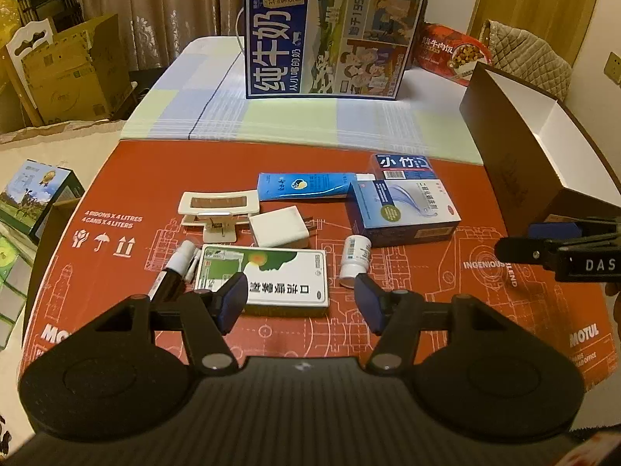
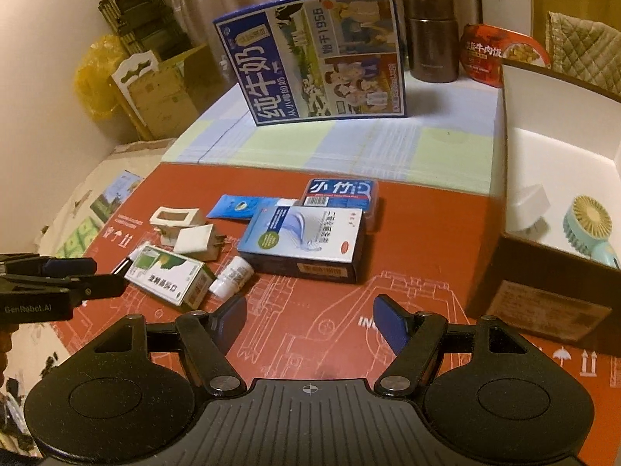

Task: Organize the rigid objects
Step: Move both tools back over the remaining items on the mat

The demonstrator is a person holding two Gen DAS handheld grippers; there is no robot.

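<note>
1. Just ahead of the left tongs (image 1: pixel 302 298), released with nothing between them, lies the green-and-white box (image 1: pixel 268 276), its long axis crosswise to the fingers.
2. Right tongs (image 2: pixel 310 320), also released and empty, sit farther off, so the left looks nearer.

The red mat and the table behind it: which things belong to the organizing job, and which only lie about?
Job:
green-white box
small white bottle
blue-white box
blue tube
white charger
open brown box

Lying about:
milk carton
brown flask
red food bowl
</note>
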